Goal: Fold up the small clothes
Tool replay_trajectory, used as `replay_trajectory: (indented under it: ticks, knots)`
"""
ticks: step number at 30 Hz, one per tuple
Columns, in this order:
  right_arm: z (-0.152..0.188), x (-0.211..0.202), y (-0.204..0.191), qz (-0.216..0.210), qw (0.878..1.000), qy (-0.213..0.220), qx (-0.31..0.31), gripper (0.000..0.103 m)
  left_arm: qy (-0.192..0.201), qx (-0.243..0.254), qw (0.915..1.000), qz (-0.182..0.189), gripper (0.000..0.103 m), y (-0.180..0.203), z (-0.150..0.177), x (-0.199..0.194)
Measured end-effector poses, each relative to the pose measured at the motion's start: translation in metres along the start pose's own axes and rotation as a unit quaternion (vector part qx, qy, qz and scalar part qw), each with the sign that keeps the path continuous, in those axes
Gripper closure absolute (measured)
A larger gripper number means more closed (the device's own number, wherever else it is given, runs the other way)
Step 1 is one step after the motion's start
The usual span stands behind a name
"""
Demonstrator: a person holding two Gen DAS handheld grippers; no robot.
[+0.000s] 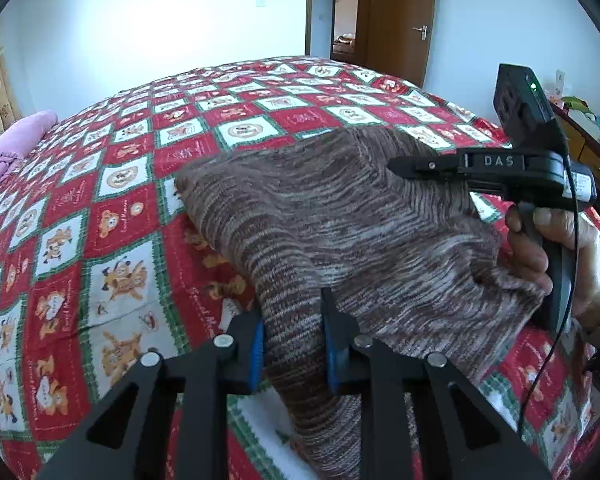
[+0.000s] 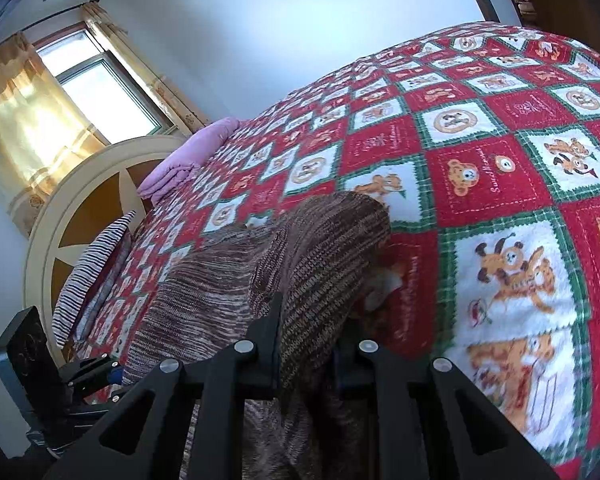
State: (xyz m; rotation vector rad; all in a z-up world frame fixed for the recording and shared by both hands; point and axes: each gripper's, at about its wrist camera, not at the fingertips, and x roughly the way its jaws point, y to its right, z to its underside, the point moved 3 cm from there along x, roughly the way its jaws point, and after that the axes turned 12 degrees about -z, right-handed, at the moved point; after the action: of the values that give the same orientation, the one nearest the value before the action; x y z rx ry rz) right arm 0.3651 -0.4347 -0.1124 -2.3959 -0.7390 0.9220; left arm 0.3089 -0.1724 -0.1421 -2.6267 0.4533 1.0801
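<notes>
A brown striped knit garment (image 1: 340, 220) lies partly lifted over the red patchwork bedspread (image 1: 100, 208). My left gripper (image 1: 294, 320) is shut on a fold of it, blue pads on either side. My right gripper (image 2: 310, 320) is shut on another edge of the same garment (image 2: 320, 248), which drapes over it. In the left wrist view the right gripper (image 1: 416, 168) shows from the side, held by a hand above the garment's far side. The left gripper (image 2: 96, 372) shows at the lower left of the right wrist view.
The bedspread (image 2: 500, 160) covers a wide bed. A pink folded blanket (image 1: 16, 140) and a striped pillow (image 2: 88, 276) lie near the round headboard (image 2: 60, 208). A wooden door (image 1: 396, 20) stands beyond the bed. A dresser with clutter (image 1: 588, 128) is at right.
</notes>
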Motion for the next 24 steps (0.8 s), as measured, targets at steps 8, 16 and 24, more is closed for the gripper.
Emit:
replay_trajectory:
  ticks: [8, 16, 24]
  knots:
    - [0.010, -0.002, -0.037, -0.014, 1.000, 0.002, -0.016, 0.085, 0.015, -0.003, 0.9999, -0.003, 0.080, -0.006, 0.006, -0.033]
    - [0.023, 0.003, -0.077, -0.038, 0.999, -0.009, -0.033, 0.085, 0.032, -0.021, 0.9992, -0.014, 0.081, -0.027, 0.021, -0.065]
    - [0.037, 0.018, -0.115, -0.070, 0.996, -0.020, -0.046, 0.085, 0.047, -0.033, 0.9977, -0.036, 0.081, -0.054, 0.041, -0.096]
